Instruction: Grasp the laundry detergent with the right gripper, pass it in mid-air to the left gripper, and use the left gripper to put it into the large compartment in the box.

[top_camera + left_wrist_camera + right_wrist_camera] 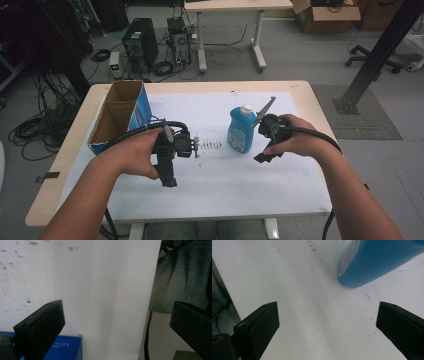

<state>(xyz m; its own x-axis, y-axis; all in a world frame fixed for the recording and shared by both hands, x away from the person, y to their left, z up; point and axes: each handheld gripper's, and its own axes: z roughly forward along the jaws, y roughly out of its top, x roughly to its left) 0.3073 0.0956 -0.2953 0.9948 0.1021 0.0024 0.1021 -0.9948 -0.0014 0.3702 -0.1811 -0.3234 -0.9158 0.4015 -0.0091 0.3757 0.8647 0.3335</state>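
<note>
Bottle: blue bottle (pixel 241 131) with a white cap, upright on the white sheet (pixel 220 185), a little right of the table's middle; no jaw on it yet.
Right claw: the right gripper (pixel 264 156) is in the person's right hand, at about 3 o'clock from the bottle and just beside it. In its own view the jaws stand wide apart with nothing between them, and the bottle's base (pixel 372 267) sits ahead at about 1 o'clock, outside the gap.
Left claw: the left gripper (pixel 168 181) is at about 9 o'clock from the bottle, apart from it, pointing back toward the person. Its jaws are also spread wide and bare; its view looks down on the sheet and the near table edge.
Box: an open cardboard box (pixel 120 116) with a blue side stands at the sheet's left edge, about 10 o'clock from the left claw. From above it looks empty.
Done so far: nothing that I can see. Bottle untouched, box unfilled.
Left to do: by my reckoning, all of it. The right claw seems the likelier to take the bottle, and would need to swing round so the bottle falls between its jaws. Whether the box is where it goes, I can't tell.
</note>
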